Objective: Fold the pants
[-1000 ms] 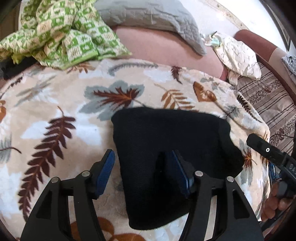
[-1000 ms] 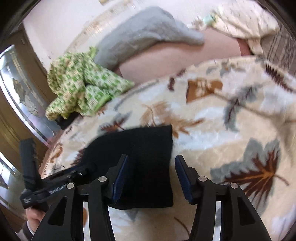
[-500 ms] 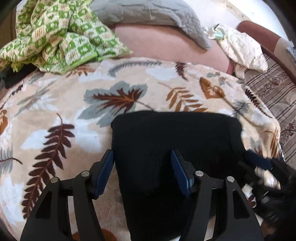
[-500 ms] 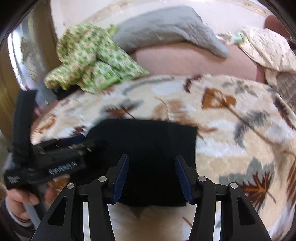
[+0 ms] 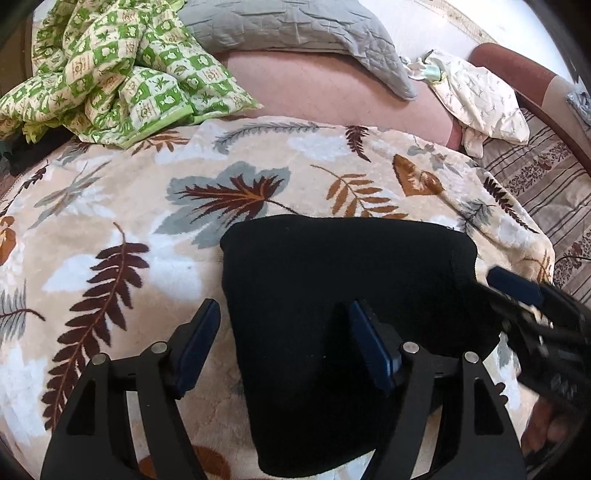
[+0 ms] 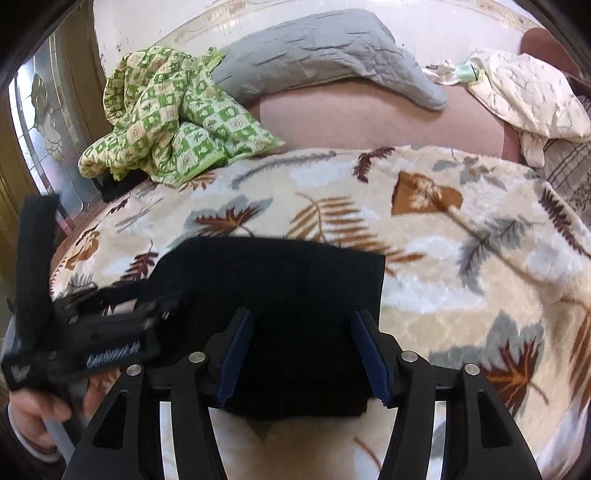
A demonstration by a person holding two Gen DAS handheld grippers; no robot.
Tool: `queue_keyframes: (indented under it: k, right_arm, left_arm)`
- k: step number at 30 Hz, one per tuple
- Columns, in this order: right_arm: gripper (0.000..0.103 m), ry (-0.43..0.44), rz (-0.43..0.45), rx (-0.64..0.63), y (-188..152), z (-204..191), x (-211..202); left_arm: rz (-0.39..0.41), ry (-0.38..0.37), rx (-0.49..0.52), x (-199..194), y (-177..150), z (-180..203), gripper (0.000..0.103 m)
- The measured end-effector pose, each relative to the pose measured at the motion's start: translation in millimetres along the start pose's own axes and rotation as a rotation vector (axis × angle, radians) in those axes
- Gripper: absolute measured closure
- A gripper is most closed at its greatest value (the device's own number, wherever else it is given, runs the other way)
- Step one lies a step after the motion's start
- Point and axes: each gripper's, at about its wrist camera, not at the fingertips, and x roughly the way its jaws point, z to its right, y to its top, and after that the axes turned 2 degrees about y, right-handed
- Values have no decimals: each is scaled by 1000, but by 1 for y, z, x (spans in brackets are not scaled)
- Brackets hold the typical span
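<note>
The black pants (image 5: 343, 295) lie folded into a compact rectangle on the leaf-print blanket (image 5: 122, 206). My left gripper (image 5: 284, 343) is open and empty, its left finger over the blanket and its right finger over the pants. My right gripper (image 6: 303, 354) is open and empty above the near edge of the folded pants (image 6: 280, 295). The right gripper also shows blurred at the right edge of the left wrist view (image 5: 535, 314). The left gripper shows blurred at the left of the right wrist view (image 6: 92, 332).
A green checked quilt (image 5: 110, 70) is bunched at the back left. A grey pillow (image 5: 288, 26) and a cream cloth (image 5: 484, 96) lie at the back on a pink mattress (image 5: 332, 88). A striped sheet (image 5: 554, 184) covers the right side.
Both grippers have drawn closer together over the folded pants. The right gripper has swung left, so the pants now sit centred between its fingers. The pants have not moved.
</note>
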Motion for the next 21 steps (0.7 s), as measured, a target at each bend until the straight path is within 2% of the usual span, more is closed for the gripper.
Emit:
queue_keyframes:
  k: [3, 7, 10, 14, 21]
  right_arm:
    - [43, -1, -8, 2, 8, 1, 13]
    - [43, -12, -71, 39, 9, 11, 41]
    - [33, 0, -91, 56, 3, 18, 56]
    - [32, 4, -78, 52, 4, 18, 46]
    - [31, -38, 46, 72, 1, 15, -10]
  left_arm:
    - [-17, 12, -2, 8, 1, -2, 30]
    - [-30, -10, -21, 19, 1, -5, 26]
    - [-36, -14, -24, 23, 2, -4, 25]
    - [-25, 0, -20, 15, 2, -1, 26]
    - [40, 40, -27, -21, -6, 2, 26]
